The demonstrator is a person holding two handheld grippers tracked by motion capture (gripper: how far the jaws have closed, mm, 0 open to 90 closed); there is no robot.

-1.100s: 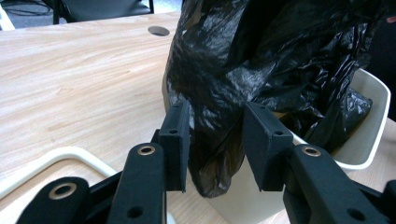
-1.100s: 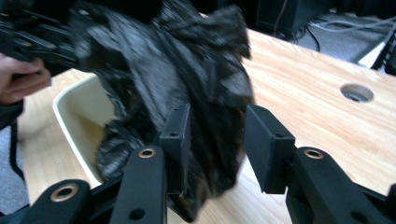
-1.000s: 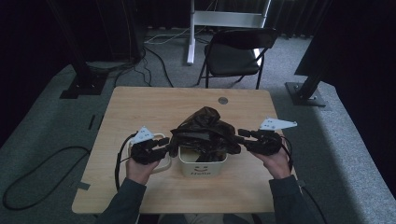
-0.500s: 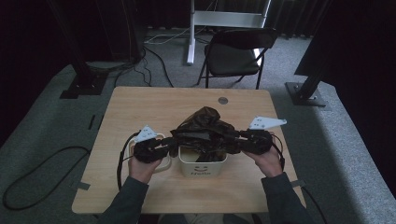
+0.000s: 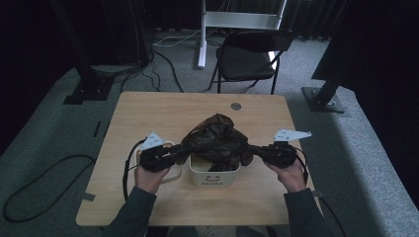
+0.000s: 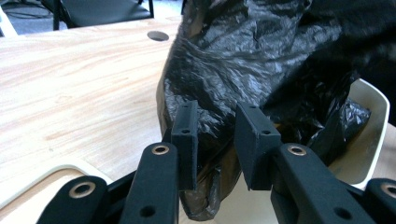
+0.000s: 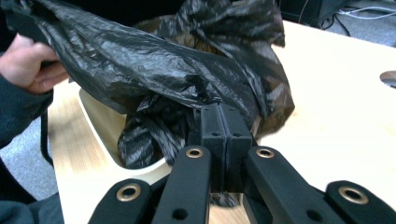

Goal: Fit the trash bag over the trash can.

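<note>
On the wooden table (image 5: 148,113), at about six o'clock from its centre, stands a small white bin (image 5: 215,174) with a smiley face and the word "Hello" on its front; a black plastic bag (image 5: 216,136) sits in it and billows above its rim. At nine o'clock of the bin, the left gripper (image 5: 174,158) reaches in from the person's left hand (image 5: 148,174); its jaws have just been closing and stand partly apart with the bag's edge between the pads (image 6: 186,140), and whether they press on it I cannot tell. At three o'clock of the bin, the right gripper (image 5: 253,150), in the right hand (image 5: 289,174), has its jaws pinched together on a fold of the bag, after just closing. A round hole (image 5: 235,106) lies at twelve o'clock near the table's far edge, and a folding chair (image 5: 249,57) stands beyond.
</note>
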